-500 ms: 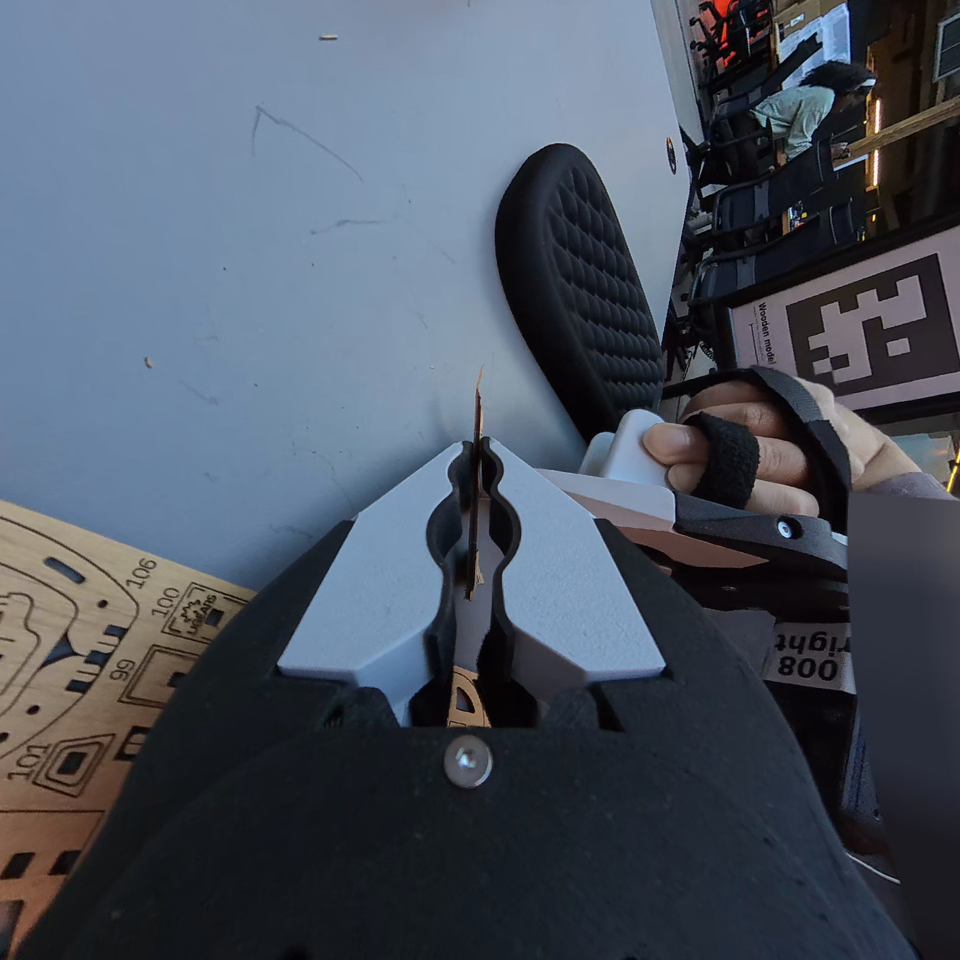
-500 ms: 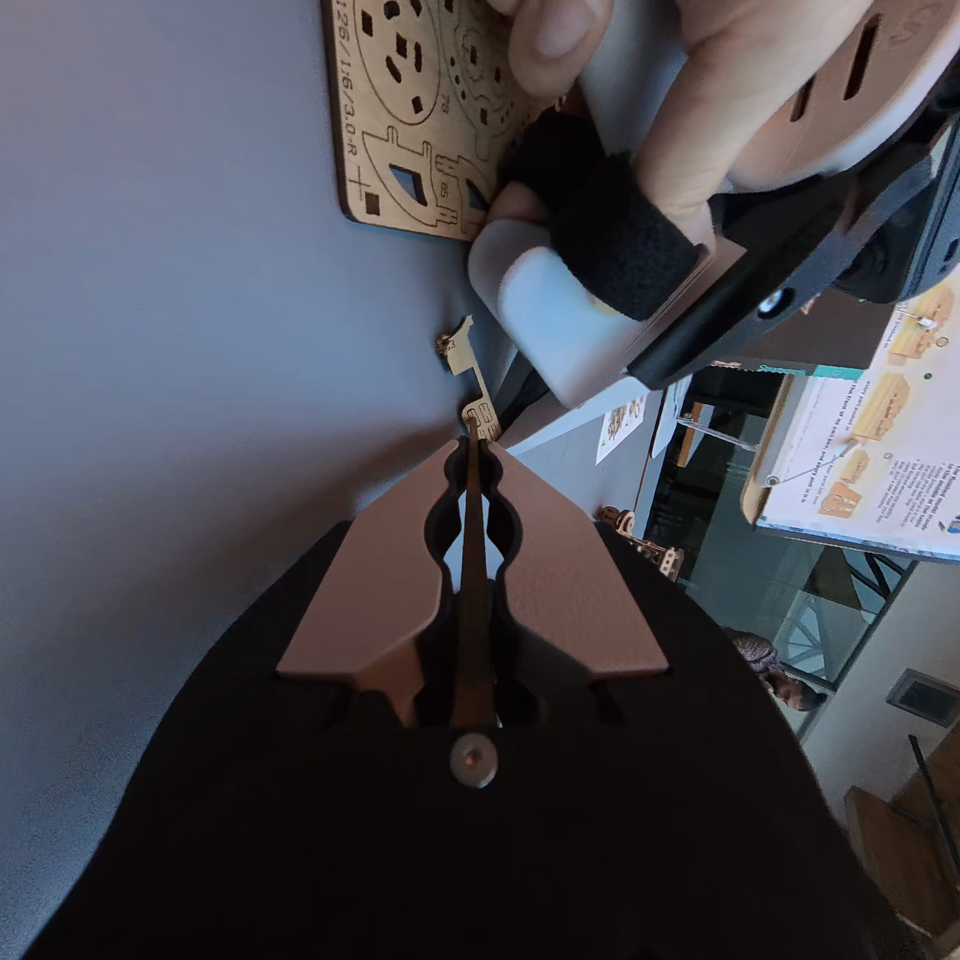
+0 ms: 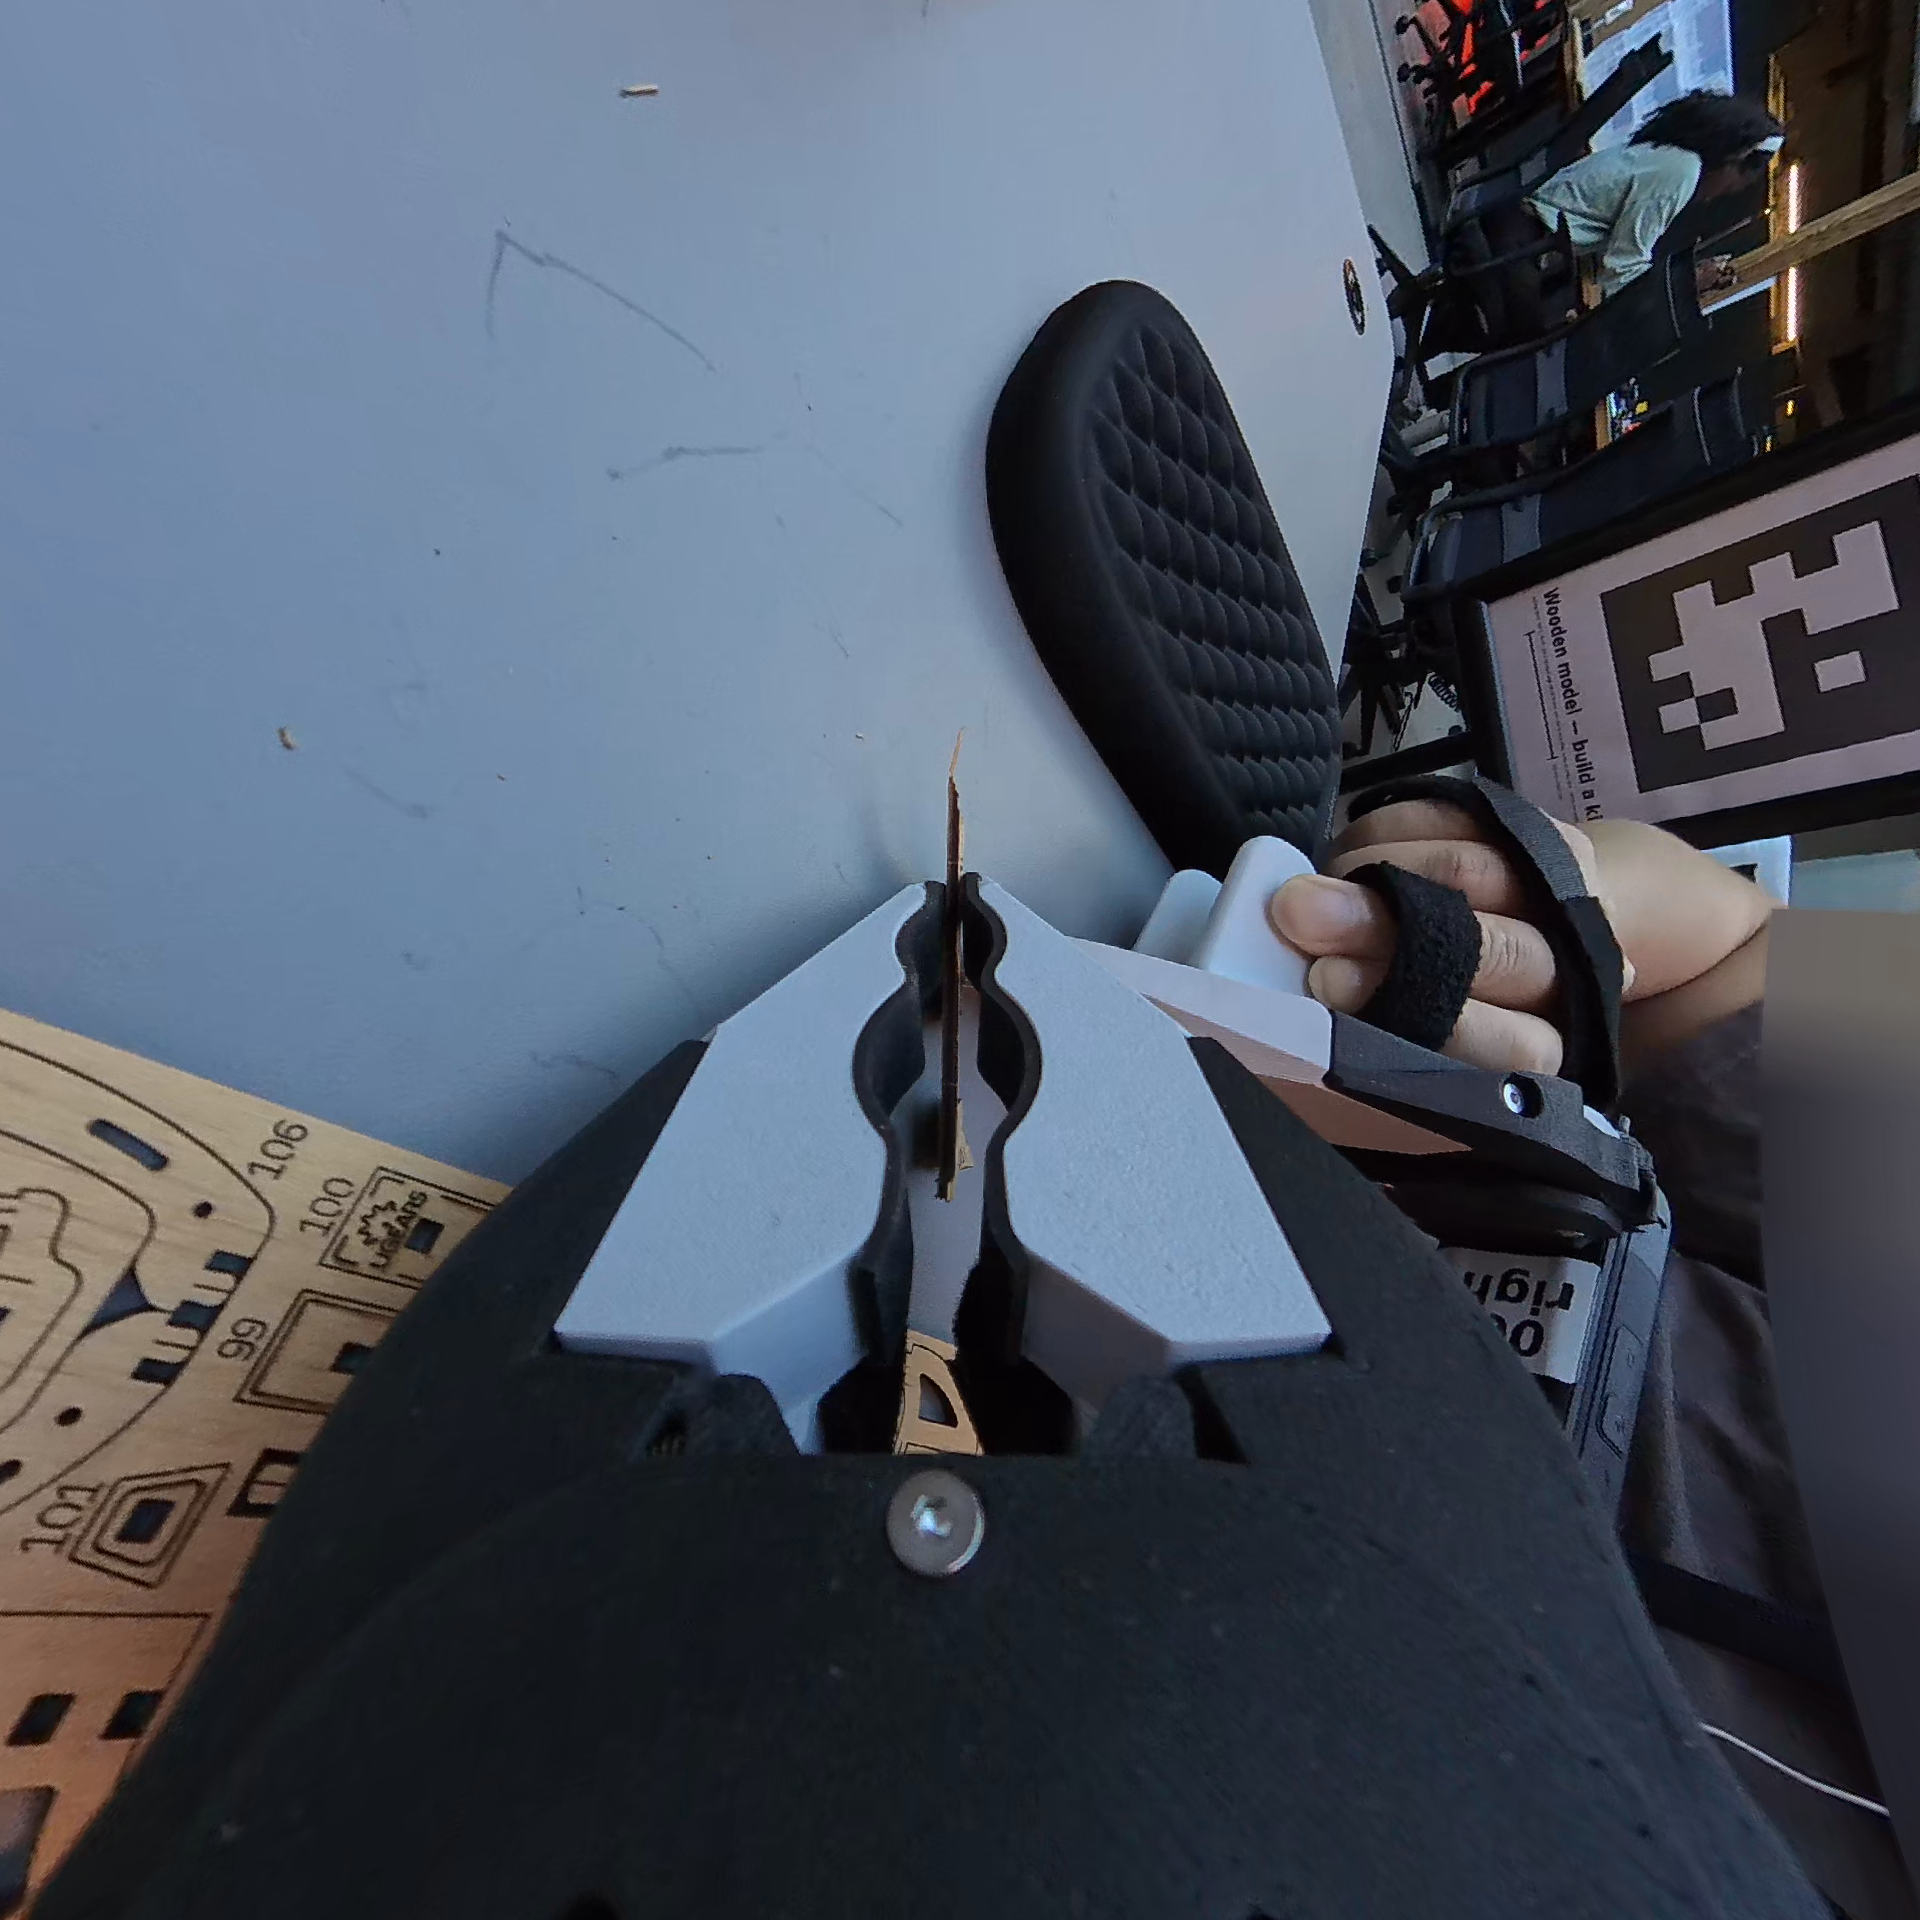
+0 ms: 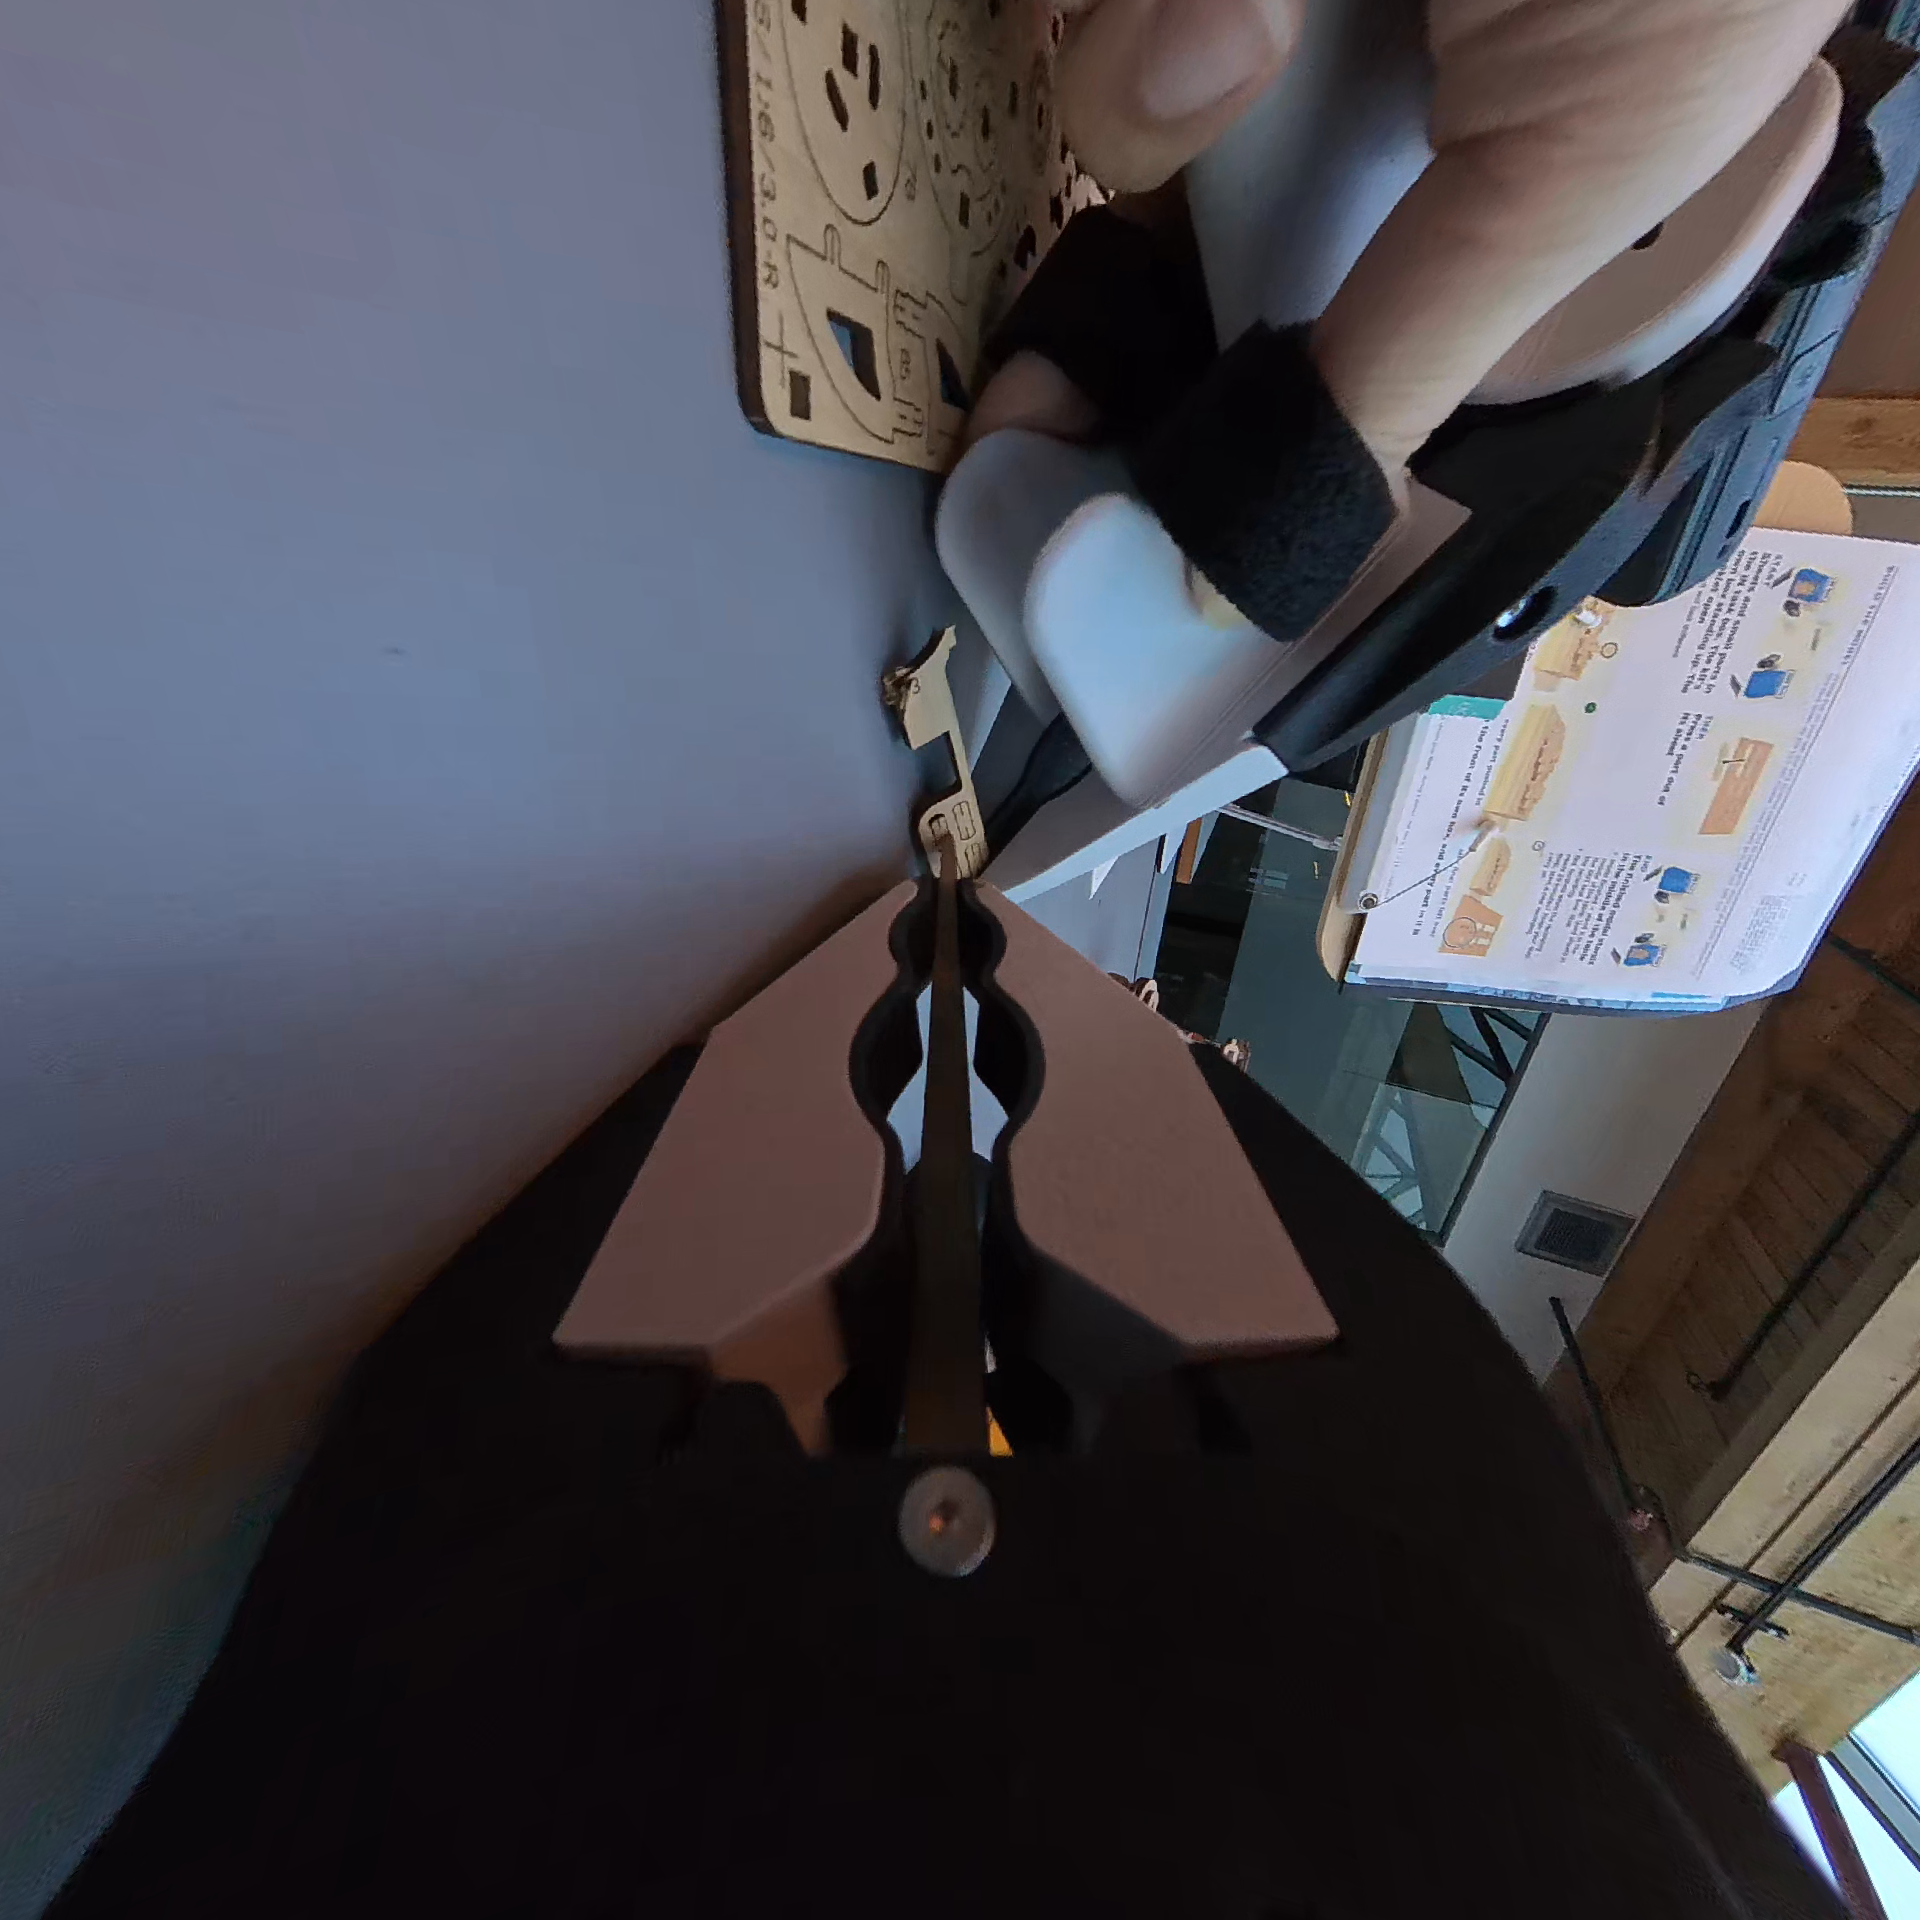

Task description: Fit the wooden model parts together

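Left tool (image 3: 954, 883), grey-fingered, clenched edge-on around a thin wooden model part (image 3: 952, 997), the sliver poking out past the fingertips over the grey surface (image 3: 520, 520). Same part visible in the right wrist view as a small notched, key-like piece (image 4: 940, 758), one end touching the tip of the piece held by the other tool.

Right tool (image 4: 945, 883), brown-fingered, clenched on a flat wooden strip (image 4: 943, 1143) seen edge-on, running the length of the gap between the fingers and reaching out to meet the notched piece just beyond the tips.

Laser-cut plywood sheet (image 3: 156, 1299) lying flat on the surface at lower left of the left wrist view, cut outlines and numbers burned into it; same sheet (image 4: 862, 208) at the top of the right wrist view, partly behind a hand (image 4: 1403, 208) wrapped in a black strap.

Black quilted wrist rest (image 3: 1164, 561) lying near the far edge of the surface. Other hand (image 3: 1455, 935), also strapped, gripping the right tool's handle beside it. Illustrated instruction sheet (image 4: 1662, 779) propped up beyond the surface edge. Framed marker card (image 3: 1714, 644) standing in the background.
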